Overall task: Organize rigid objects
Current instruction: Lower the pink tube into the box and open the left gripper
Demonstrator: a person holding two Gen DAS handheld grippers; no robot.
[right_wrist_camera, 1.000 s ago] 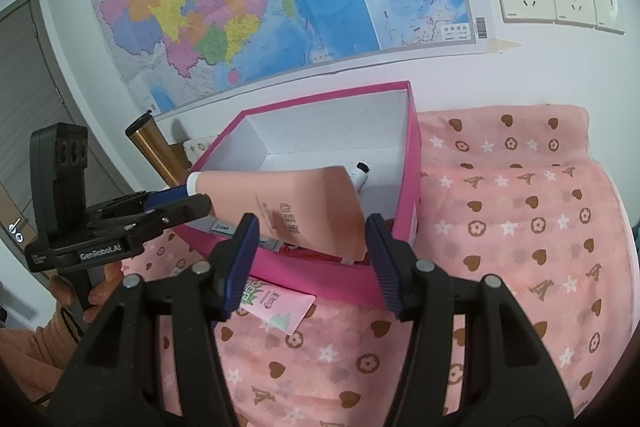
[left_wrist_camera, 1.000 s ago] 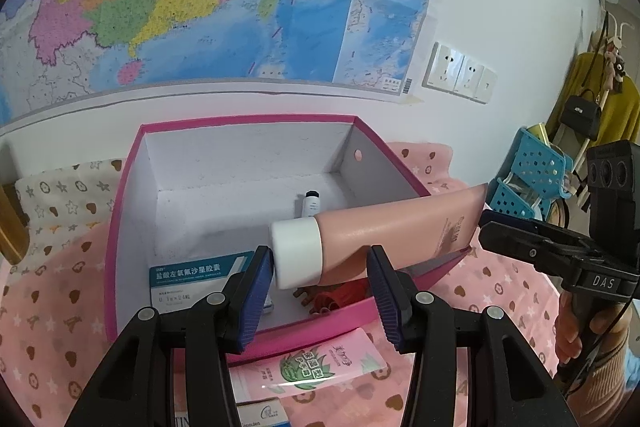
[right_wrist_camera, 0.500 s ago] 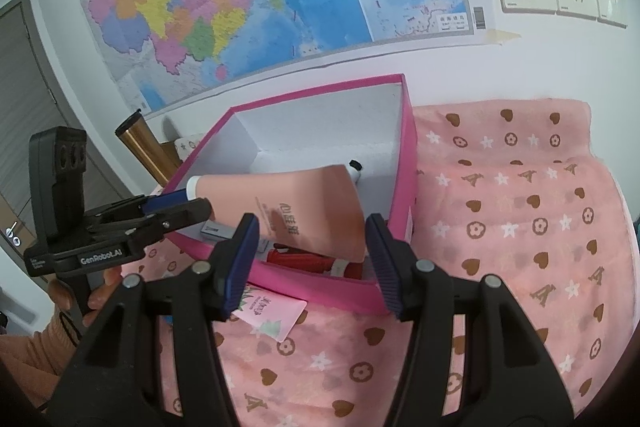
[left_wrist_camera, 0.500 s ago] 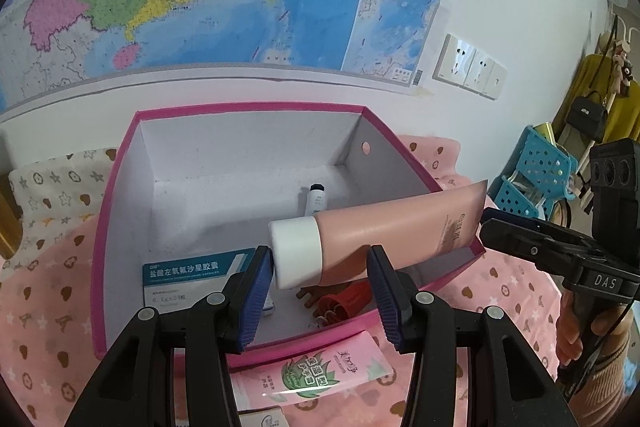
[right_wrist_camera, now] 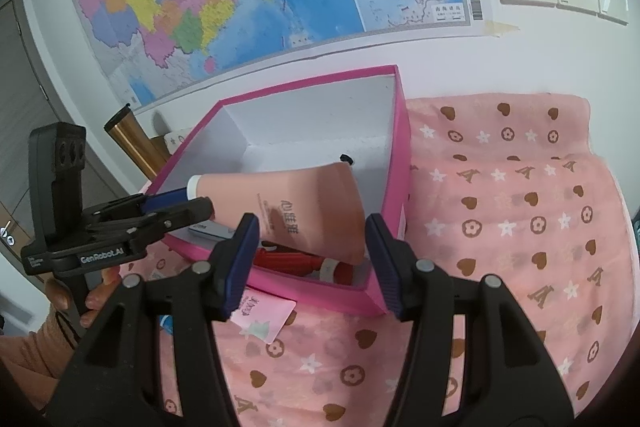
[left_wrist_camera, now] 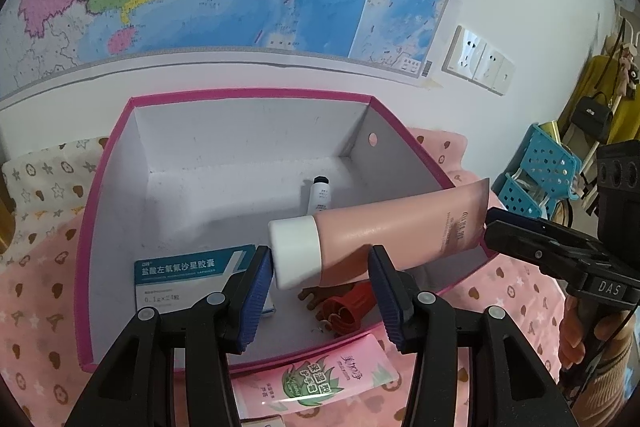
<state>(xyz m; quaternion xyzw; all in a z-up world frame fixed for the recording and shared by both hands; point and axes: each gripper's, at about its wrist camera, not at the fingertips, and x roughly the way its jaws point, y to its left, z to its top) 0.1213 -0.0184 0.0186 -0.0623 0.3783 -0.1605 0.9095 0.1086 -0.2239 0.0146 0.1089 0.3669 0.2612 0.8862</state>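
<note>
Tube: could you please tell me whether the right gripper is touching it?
Touching. The right wrist view shows the tube spanning the right gripper, with its flat end pressed against both pads and no gap on either side.

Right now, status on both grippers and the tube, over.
Right gripper clamped on pink tube tail. Left gripper: cap between jaws, grip unclear. Tube over pink box; red item lies beneath.

Black hand-held gripper [left_wrist_camera: 320, 291], blue ribbed pads [left_wrist_camera: 256, 301], silver screws, orange sleeve [right_wrist_camera: 24, 359]
</note>
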